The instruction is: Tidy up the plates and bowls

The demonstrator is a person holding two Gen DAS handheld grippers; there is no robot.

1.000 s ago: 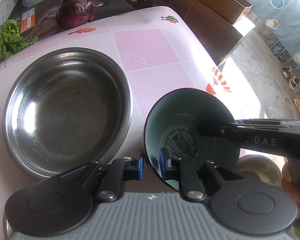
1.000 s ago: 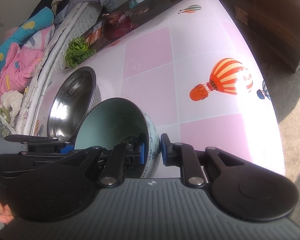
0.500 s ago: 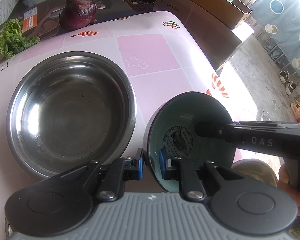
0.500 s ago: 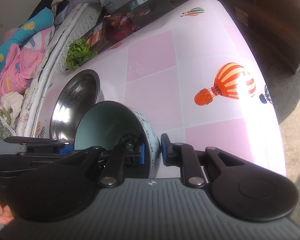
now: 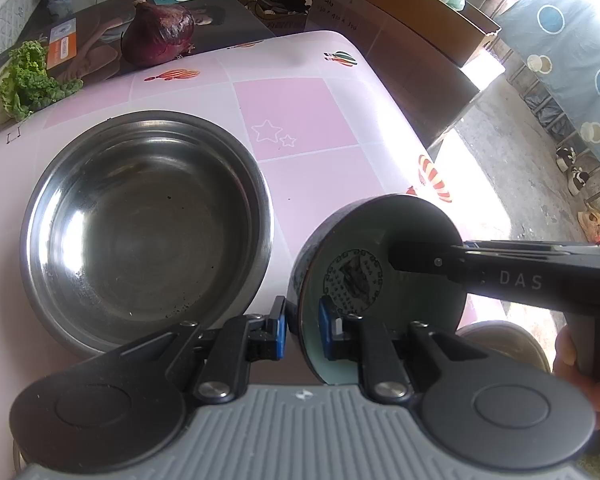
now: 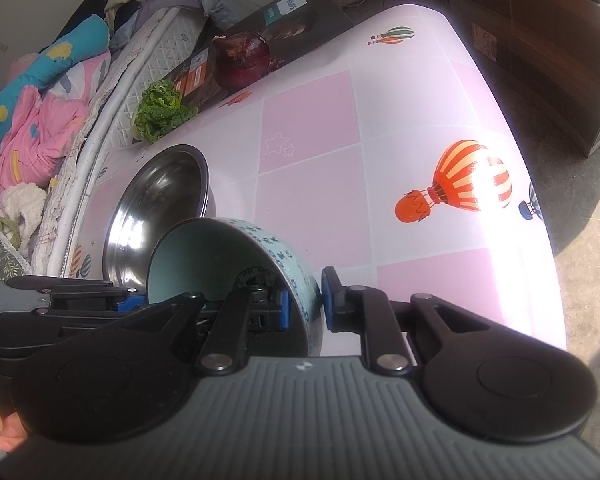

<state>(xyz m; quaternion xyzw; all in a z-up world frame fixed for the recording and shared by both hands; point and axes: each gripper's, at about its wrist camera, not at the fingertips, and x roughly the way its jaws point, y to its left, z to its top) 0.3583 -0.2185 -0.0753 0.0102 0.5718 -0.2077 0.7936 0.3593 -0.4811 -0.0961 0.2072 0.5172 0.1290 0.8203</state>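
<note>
Both grippers, left [image 5: 302, 328] and right [image 6: 304, 306], were clamped on the tilted blue bowl's [image 6: 236, 252] rim, beside the steel bowl [image 5: 148, 232] on the pink table [image 5: 300, 120].

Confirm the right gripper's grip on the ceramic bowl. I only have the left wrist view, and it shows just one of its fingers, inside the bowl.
Observer: The right gripper is shut on the ceramic bowl. One pad is inside the wall and the other is outside it.
Operator: Describe the bowl's outside.
Observer: It is light blue with a dark blue floral pattern.
Operator: Report what borders the table beyond the steel bowl.
Observer: A white mattress edge piled with pink and blue bedding.
</note>
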